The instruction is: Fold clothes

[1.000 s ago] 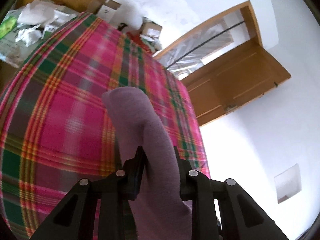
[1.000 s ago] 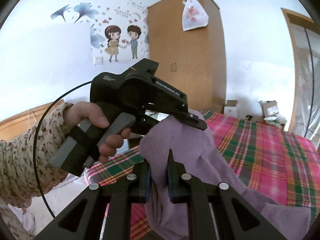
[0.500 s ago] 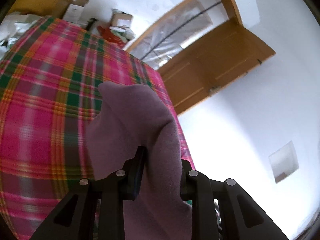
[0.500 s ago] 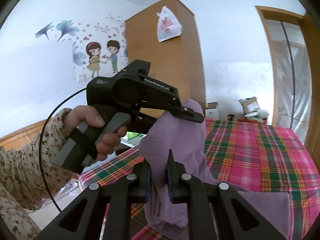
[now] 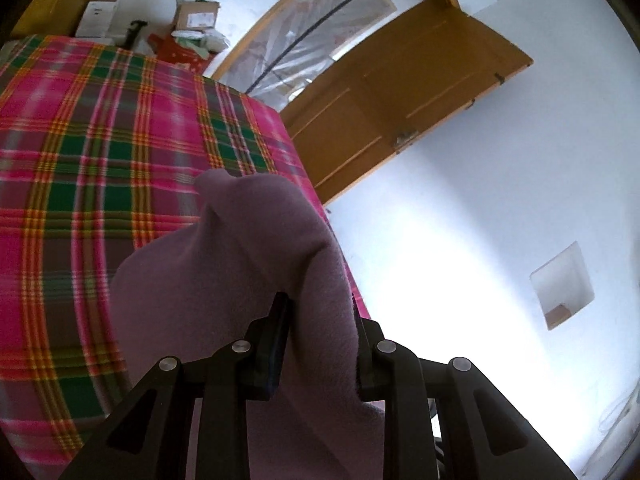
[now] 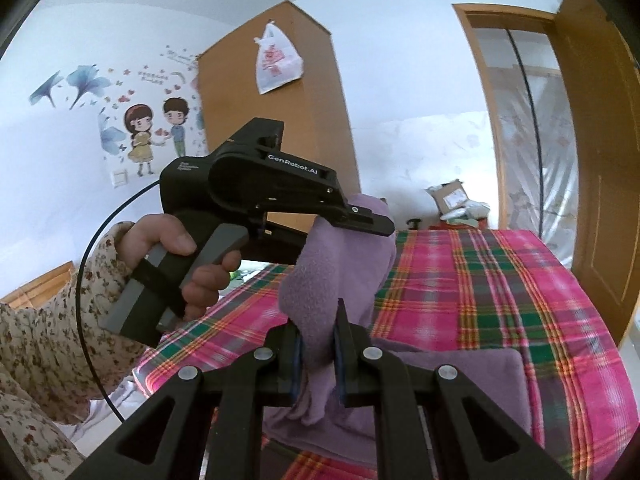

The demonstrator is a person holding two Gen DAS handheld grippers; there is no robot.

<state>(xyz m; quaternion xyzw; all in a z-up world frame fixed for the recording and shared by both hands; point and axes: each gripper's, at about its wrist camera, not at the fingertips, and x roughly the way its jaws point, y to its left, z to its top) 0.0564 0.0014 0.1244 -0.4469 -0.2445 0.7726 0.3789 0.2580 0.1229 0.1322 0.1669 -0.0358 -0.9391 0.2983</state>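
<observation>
A purple fleece garment (image 5: pixel 224 280) is lifted above a bed with a pink, green and orange plaid cover (image 5: pixel 100 152). My left gripper (image 5: pixel 318 320) is shut on a thick fold of it. In the right wrist view my right gripper (image 6: pixel 318 320) is shut on another bunch of the same garment (image 6: pixel 340 272), whose lower part lies on the plaid cover (image 6: pixel 500 280). The left gripper (image 6: pixel 368 220) shows there too, held by a hand (image 6: pixel 176 256) in a floral sleeve, clamped on the garment's top.
A wooden wardrobe (image 6: pixel 280 120) with a white plastic bag (image 6: pixel 278 60) stands behind the bed. Cardboard boxes (image 5: pixel 196 16) sit on the floor past the bed's far end. An open wooden door (image 5: pixel 400 92) is at the right.
Both grippers have swung with the garment held: the left wrist view now takes in more of the door and wall, and the garment hangs wider between the fingers.
</observation>
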